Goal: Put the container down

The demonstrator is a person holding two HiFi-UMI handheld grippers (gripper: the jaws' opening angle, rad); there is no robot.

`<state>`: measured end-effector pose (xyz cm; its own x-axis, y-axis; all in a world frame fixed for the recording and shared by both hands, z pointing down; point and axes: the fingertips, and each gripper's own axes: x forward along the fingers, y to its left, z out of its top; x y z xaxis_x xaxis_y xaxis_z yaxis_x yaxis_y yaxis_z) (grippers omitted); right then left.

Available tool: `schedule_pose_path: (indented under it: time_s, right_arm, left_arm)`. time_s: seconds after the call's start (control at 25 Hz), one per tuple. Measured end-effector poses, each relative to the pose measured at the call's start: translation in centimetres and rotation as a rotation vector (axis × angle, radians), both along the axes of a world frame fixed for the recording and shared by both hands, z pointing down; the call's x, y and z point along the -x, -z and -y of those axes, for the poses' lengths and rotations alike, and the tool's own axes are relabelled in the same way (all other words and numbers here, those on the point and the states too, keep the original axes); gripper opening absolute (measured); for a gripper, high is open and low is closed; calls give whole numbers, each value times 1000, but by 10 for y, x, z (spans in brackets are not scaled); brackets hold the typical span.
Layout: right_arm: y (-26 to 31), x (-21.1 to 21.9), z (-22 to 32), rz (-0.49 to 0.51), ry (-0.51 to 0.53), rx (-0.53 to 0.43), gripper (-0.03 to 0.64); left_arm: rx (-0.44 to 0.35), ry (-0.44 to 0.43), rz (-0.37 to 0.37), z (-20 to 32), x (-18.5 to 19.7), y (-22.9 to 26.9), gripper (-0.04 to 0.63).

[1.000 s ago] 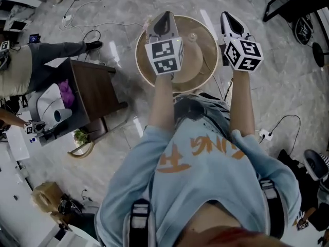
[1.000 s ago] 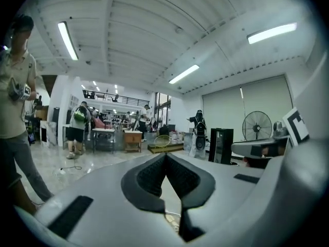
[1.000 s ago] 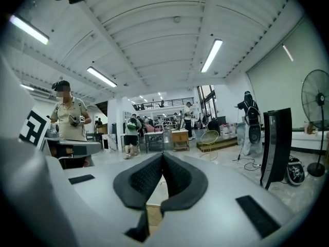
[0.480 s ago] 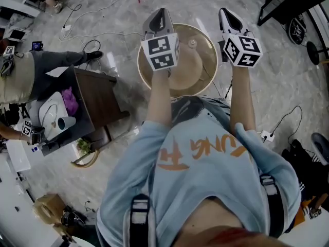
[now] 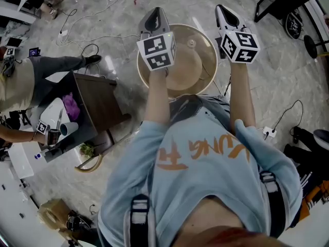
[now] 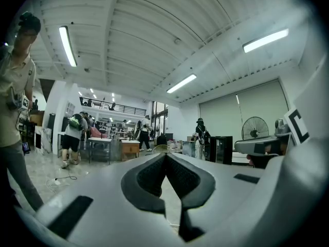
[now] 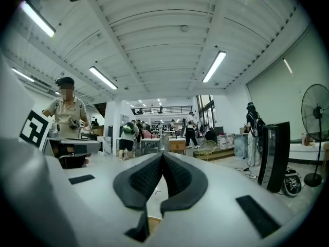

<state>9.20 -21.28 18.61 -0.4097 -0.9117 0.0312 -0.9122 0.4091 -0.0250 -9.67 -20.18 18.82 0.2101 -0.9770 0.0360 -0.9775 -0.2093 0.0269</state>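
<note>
A round tan container (image 5: 199,66) with a small knob at its middle stands on the marble floor in the head view, straight below my hands. My left gripper (image 5: 154,13) hovers over its left rim and my right gripper (image 5: 222,10) over its right rim, both pointing level. In the left gripper view the left gripper (image 6: 165,156) has its dark pads meeting at the tips with nothing between them. The right gripper (image 7: 162,155) looks the same in its own view, shut and empty. Neither gripper view shows the container.
A dark brown side table (image 5: 97,99) stands at the left, beside a white table with a cup (image 5: 68,128). A person in grey trousers (image 5: 36,73) is at far left. Cables (image 5: 285,120) cross the floor. A standing fan (image 7: 317,112) and several people fill the hall.
Both grippers have risen a little above the container and stay shut. The head view has shifted slightly.
</note>
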Motion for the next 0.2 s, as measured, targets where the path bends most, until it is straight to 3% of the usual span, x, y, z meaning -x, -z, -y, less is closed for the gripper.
schedule_pose_path:
  time_s: [0.2]
  right_arm:
    - [0, 5, 4, 2, 1, -2, 11]
  left_arm:
    - [3, -2, -2, 4, 5, -2, 26]
